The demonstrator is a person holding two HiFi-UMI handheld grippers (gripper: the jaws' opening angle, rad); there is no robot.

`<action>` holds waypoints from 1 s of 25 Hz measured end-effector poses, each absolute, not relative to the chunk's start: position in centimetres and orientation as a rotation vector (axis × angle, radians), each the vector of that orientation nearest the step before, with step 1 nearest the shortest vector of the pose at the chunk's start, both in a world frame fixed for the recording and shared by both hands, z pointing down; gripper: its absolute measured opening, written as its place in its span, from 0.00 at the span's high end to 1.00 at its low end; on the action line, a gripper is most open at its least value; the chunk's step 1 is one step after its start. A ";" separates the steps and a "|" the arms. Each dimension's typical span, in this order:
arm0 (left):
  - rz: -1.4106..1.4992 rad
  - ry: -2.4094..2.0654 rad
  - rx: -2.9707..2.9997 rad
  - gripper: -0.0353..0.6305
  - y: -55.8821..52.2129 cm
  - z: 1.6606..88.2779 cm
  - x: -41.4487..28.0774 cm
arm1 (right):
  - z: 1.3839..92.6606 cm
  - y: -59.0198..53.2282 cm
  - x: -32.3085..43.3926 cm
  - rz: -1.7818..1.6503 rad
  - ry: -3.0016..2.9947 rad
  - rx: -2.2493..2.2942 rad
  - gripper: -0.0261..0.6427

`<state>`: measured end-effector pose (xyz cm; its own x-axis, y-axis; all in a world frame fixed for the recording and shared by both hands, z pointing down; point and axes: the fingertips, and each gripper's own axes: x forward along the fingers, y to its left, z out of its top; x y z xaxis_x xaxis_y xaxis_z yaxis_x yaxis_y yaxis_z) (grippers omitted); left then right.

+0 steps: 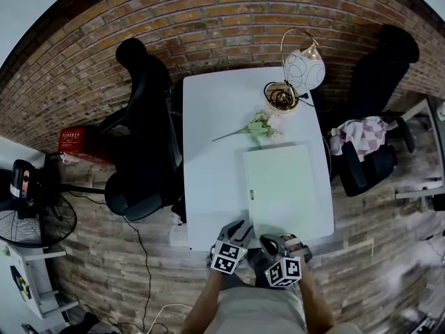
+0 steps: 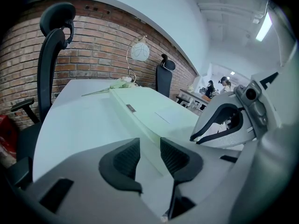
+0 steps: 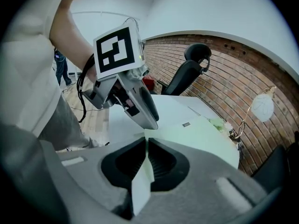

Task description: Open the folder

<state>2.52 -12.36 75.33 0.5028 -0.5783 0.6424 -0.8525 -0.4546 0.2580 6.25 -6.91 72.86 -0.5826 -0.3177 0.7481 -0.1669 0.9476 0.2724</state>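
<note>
The pale green flat folder point(image 1: 286, 186) lies closed on the lower right part of the white rectangular table point(image 1: 208, 117). Its near edge sits at the table's bottom edge in the head view. Your right gripper point(image 3: 146, 146) has its jaws pinched together on a thin sheet at that near edge, which looks like the front cover. Your left gripper point(image 2: 150, 148) sits just beside it at the near left corner. Its jaws are apart, and the folder's edge runs between the pads unpressed.

Before lifting, make sure you hold only the top leaf. If the whole folder rises, set the left gripper down on the lower leaf to pin it. I cannot tell which side the spine is on, so lift gently and let the cover show its hinge.

The table left of the folder is bare, so a leftward swing has room. The folder's right edge lies near the table's right edge. A green-and-white flower sprig point(image 1: 256, 127) lies just beyond the far edge, with a gold-stemmed white globe lamp point(image 1: 302, 68) further up.
</note>
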 end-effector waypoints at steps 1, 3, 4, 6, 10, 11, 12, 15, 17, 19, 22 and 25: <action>0.645 -1.165 2.188 0.74 -12.2 75.6 2.5 | 72.7 -6.9 6.2 -0.214 -2.206 0.349 0.93; 0.653 -1.158 2.193 0.74 -12.1 75.9 2.4 | 72.3 -7.0 6.2 -0.212 -2.213 0.366 0.93; 0.654 -1.155 2.195 0.74 -12.2 75.7 2.5 | 72.1 -7.1 6.1 -0.210 -2.217 0.374 0.93; 0.651 -1.149 2.205 0.74 -12.3 75.3 2.7 | 71.8 -7.2 6.0 -0.206 -2.223 0.389 0.93; 0.669 -1.127 2.221 0.74 -12.4 75.1 3.1 | 71.2 -7.3 5.9 -0.196 -2.235 0.427 0.94; 0.675 -1.122 2.225 0.74 -12.4 75.2 3.2 | 71.1 -7.3 5.9 -0.194 -2.237 0.437 0.94; 0.680 -1.116 2.228 0.74 -12.4 75.2 3.3 | 70.9 -7.4 5.9 -0.193 -2.238 0.446 0.94; 0.693 -1.099 2.238 0.74 -12.5 75.3 3.3 | 70.7 -7.5 6.0 -0.191 -2.236 0.469 0.94; 0.702 -1.089 2.244 0.74 -12.5 75.3 3.3 | 70.5 -7.6 6.0 -0.191 -2.234 0.484 0.94; 0.712 -1.082 2.250 0.74 -12.5 75.3 3.3 | 70.2 -7.7 6.0 -0.188 -2.238 0.504 0.94; 0.724 -1.073 2.256 0.74 -12.5 75.3 3.3 | 69.7 -7.9 6.0 -0.191 -2.240 0.534 0.94; 0.735 -1.061 2.264 0.74 -12.5 75.4 3.3 | 69.4 -8.0 6.1 -0.194 -2.237 0.556 0.94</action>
